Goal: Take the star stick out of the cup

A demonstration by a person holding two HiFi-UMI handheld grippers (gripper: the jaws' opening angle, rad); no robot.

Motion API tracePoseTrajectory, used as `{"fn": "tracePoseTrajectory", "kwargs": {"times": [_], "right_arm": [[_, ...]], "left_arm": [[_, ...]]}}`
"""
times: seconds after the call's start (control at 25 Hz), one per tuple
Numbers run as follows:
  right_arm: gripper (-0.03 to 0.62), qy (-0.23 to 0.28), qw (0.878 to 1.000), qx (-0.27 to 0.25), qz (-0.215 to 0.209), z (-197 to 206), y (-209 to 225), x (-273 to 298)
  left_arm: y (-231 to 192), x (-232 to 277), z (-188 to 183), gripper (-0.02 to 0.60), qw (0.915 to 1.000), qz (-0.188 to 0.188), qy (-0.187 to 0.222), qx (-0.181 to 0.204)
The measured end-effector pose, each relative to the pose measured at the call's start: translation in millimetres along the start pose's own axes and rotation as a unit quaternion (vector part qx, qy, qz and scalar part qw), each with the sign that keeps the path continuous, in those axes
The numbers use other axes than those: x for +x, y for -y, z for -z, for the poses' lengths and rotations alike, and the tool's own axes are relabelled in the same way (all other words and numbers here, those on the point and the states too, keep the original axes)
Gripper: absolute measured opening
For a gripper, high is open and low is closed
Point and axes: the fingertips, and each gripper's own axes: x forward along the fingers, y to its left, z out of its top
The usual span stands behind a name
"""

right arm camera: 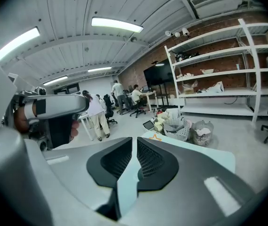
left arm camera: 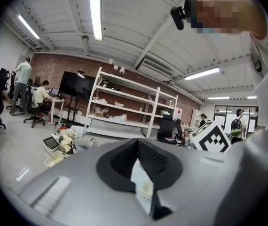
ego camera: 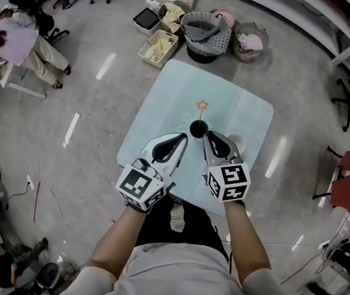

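A dark cup (ego camera: 198, 128) stands on the pale blue table (ego camera: 163, 103), and a thin stick with an orange star (ego camera: 202, 105) rises out of it. My left gripper (ego camera: 183, 136) is just left of the cup and my right gripper (ego camera: 206, 134) just right of it, both tips close to its near side. Each is shut with nothing between the jaws. In the right gripper view the star (right arm camera: 156, 136) shows past the shut right gripper (right arm camera: 135, 141). The left gripper view shows the shut left gripper (left arm camera: 137, 142) with a small white cup (left arm camera: 146, 190) below its tips.
A small white cup (ego camera: 236, 144) sits on the table right of my right gripper. Beyond the far edge, on the floor, stand a grey basket (ego camera: 206, 32), a wire basket (ego camera: 252, 42) and several bins (ego camera: 158, 47). A person (ego camera: 21, 42) sits far left.
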Motion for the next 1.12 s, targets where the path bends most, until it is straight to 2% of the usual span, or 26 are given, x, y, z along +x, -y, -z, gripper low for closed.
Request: {"fn": "tracePoseTrajectory", "kwargs": {"times": [0.24, 0.64, 1.12], "right_arm": [[0.029, -0.032, 0.999, 0.005, 0.014, 22.6, 21.2, 35.4], [0.038, -0.075, 0.996, 0.004, 0.039, 58.9, 42.7, 89.8], [0.041, -0.126, 0.990, 0.005, 0.057, 87.5, 64.1, 125.6]], "left_arm": [[-20.9, 18.3, 24.0, 0.006, 0.9997, -0.007, -0.017, -0.018], [-50.4, 43.4, 59.3, 0.006, 0.9988, 0.007, -0.034, -0.033], [-70.8, 59.8, 85.1, 0.006, 0.9970, 0.013, -0.056, -0.052]]}}
